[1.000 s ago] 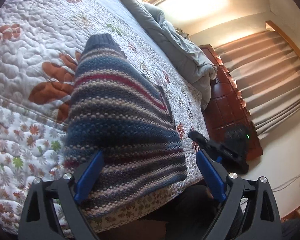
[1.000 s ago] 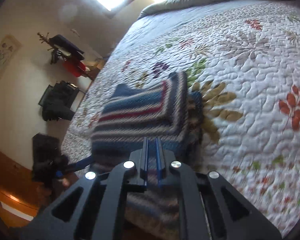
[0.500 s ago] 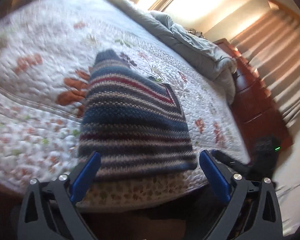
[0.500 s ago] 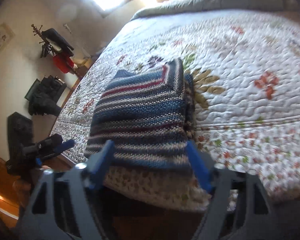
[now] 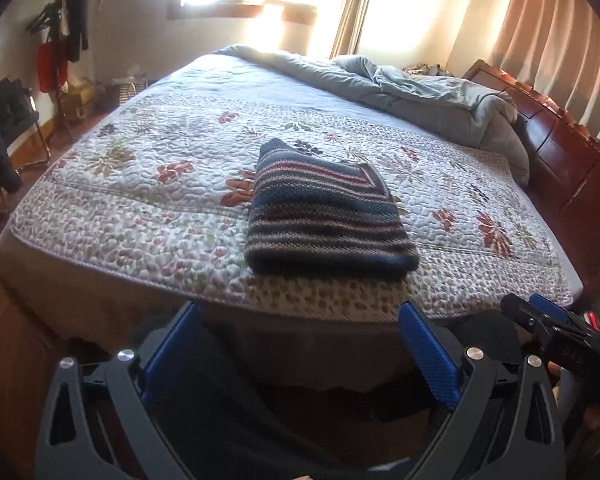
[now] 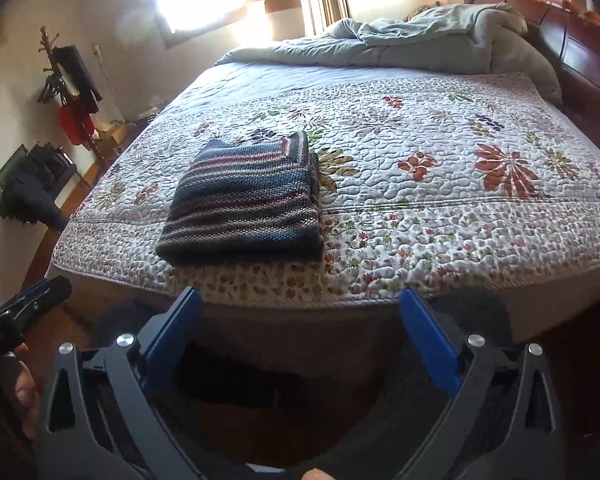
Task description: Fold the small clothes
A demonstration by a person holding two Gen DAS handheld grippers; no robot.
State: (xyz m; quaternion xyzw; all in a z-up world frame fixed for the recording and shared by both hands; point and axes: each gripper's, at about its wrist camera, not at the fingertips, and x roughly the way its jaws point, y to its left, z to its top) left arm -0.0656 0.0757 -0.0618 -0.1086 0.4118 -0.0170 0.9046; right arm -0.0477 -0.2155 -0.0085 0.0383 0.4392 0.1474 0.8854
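A striped knit sweater (image 5: 324, 216), blue, grey and red, lies folded into a thick rectangle near the front edge of the bed; it also shows in the right wrist view (image 6: 246, 204). My left gripper (image 5: 300, 320) is open and empty, held off the bed in front of its edge. My right gripper (image 6: 300, 308) is open and empty, also in front of the bed edge. The right gripper shows at the lower right of the left wrist view (image 5: 548, 328), and the left one at the lower left of the right wrist view (image 6: 24, 312).
The bed carries a floral quilt (image 5: 148, 184) and a bunched grey duvet (image 5: 420, 96) at its far side. A wooden headboard (image 5: 560, 152) stands at the right. A coat rack (image 5: 60, 40) and a chair with dark clothes (image 5: 0, 128) stand at the left.
Both grippers have let go of the sweater and pulled back off the bed; the right one opened. The folded sweater stays lying near the bed edge.
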